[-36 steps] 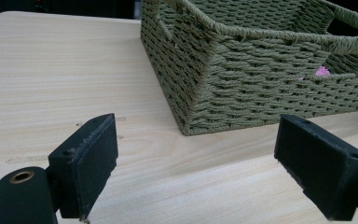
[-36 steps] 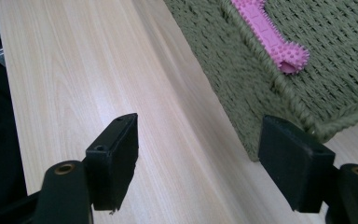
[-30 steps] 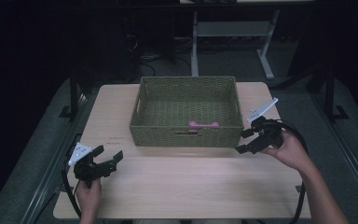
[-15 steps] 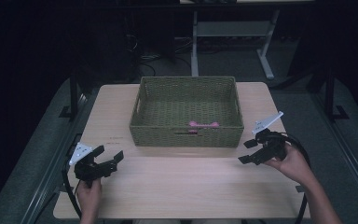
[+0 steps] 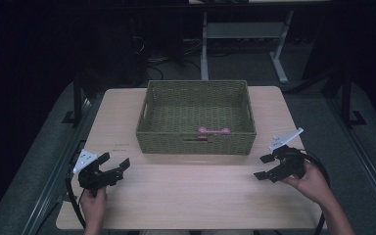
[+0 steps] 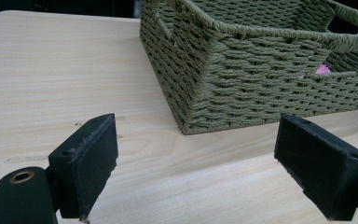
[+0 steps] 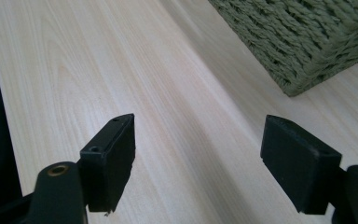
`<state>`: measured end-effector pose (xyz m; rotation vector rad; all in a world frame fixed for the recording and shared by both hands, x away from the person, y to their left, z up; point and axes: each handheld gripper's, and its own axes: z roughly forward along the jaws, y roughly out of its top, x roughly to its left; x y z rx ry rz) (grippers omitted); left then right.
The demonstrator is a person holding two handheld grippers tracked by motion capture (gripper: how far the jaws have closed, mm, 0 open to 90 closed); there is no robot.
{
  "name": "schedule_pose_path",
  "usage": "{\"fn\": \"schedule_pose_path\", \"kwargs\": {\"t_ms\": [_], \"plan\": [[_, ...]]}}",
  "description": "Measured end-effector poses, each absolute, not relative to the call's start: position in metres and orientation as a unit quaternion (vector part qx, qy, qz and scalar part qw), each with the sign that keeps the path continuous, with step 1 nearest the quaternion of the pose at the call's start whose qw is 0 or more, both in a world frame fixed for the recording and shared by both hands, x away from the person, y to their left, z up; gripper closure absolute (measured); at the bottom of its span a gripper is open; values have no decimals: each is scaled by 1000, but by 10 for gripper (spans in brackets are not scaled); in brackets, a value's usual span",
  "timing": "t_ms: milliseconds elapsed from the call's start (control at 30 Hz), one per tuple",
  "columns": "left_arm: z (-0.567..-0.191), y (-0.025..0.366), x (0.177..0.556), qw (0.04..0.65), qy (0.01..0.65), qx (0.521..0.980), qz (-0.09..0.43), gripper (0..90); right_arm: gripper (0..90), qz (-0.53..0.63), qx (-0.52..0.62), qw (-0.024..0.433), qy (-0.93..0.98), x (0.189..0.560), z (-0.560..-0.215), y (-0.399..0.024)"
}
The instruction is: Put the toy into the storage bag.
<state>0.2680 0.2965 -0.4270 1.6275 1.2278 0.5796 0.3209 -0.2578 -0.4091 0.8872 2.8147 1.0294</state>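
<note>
Right tool [image 5: 267, 166] jaws wide apart, nothing held; left tool [image 5: 113, 166] likewise agape and empty, both low over desk [image 5: 196, 196].
Pink bone-shaped toy [image 5: 214, 130] lying inside woven basket [image 5: 196, 143], ahead of both tools, nearer the front wall. Judged light, probably rubbery, hardly fragile; best gripped across narrow middle. Nothing else noted in basket.

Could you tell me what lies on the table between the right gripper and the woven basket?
Nothing: in the high view, bare wooden table separates the right gripper from the woven basket. The right gripper view shows the same bare stretch.
</note>
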Motion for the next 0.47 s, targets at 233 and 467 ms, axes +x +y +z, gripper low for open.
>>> {"fn": "schedule_pose_path", "kwargs": {"t_ms": [233, 467], "plan": [[-427, 296, 268, 489, 505, 671, 237, 128, 255, 336, 295, 14, 895, 310, -414, -264], [-428, 296, 269, 487, 503, 673, 238, 128, 245, 328, 293, 45, 897, 294, -417, -256]]}}
